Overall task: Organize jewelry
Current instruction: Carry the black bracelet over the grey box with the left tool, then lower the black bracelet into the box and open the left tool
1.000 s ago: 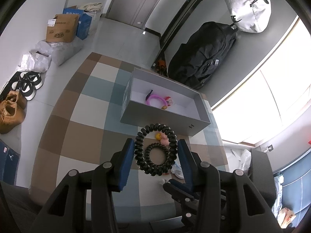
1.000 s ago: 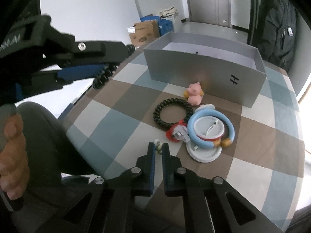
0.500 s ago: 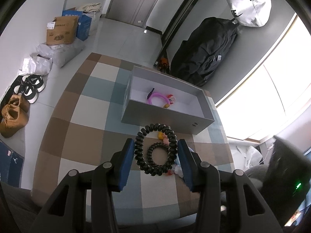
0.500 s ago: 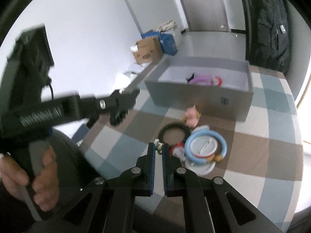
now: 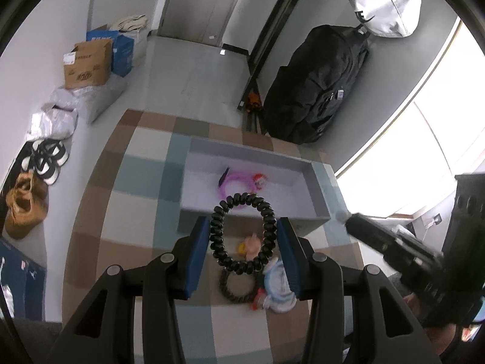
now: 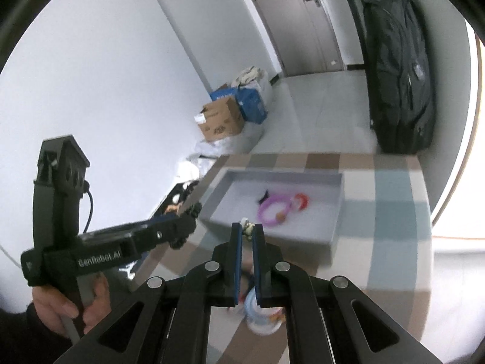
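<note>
My left gripper [image 5: 242, 227] is shut on a black spiral hair tie [image 5: 219, 239] and holds it above the checked tablecloth, just before the grey box [image 5: 315, 188]. The box holds a purple ring [image 5: 235, 179] and a red piece [image 5: 260, 179]. My right gripper [image 6: 248, 230] is shut on a small pale bead charm [image 6: 246, 224], high above the near wall of the box [image 6: 266, 233]. On the cloth lie a second black hair tie [image 5: 230, 288], a pink pig figure [image 5: 253, 244] and a blue ring on a white disc [image 5: 279, 288].
The table edge runs left of the box [image 5: 91, 212]. On the floor are shoes [image 5: 45, 157], cardboard boxes [image 5: 86, 63] and a black bag [image 5: 318, 85]. The left gripper body and the hand [image 6: 78, 297] holding it show at the left of the right wrist view.
Both grippers have risen and moved toward the box. The right gripper has tilted up, so the box interior now shows beyond its tips. Both grips are unchanged.
</note>
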`<state>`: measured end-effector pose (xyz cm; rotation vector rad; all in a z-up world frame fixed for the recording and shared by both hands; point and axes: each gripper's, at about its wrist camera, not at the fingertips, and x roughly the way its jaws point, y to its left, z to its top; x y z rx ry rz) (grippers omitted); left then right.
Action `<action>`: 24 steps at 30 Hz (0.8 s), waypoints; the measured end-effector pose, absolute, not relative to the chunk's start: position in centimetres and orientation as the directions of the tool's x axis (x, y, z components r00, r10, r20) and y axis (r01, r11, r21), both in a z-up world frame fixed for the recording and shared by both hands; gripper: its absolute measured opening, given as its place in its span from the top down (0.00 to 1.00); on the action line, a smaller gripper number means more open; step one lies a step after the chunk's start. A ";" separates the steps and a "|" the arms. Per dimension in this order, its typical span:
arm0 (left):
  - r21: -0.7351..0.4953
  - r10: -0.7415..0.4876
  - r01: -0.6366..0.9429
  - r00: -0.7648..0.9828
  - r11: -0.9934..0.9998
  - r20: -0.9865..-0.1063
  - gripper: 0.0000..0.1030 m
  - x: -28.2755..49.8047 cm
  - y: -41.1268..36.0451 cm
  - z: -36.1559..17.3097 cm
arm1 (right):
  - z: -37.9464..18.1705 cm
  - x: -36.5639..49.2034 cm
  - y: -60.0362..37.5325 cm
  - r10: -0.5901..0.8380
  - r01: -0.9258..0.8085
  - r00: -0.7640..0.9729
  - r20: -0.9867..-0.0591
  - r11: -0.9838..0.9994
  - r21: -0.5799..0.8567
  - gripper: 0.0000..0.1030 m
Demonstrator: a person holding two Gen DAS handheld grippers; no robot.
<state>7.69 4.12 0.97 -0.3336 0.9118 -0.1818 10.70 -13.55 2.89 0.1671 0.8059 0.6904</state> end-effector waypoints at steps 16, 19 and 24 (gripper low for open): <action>-0.347 -0.327 0.069 0.541 0.935 -0.775 0.61 14.1 2.7 -0.9 | 0.4 18.4 -13.7 0.631 -0.475 0.459 -0.626 0.769 0.428 0.94; -0.352 -0.336 0.072 0.529 0.933 -0.780 0.61 14.7 2.6 -1.6 | -0.5 18.9 -13.9 0.629 -0.453 0.449 -0.635 0.773 0.445 0.94; -0.353 -0.336 0.071 0.524 0.933 -0.783 0.61 15.3 2.4 -2.0 | -1.2 19.4 -14.0 0.625 -0.436 0.435 -0.648 0.776 0.456 0.94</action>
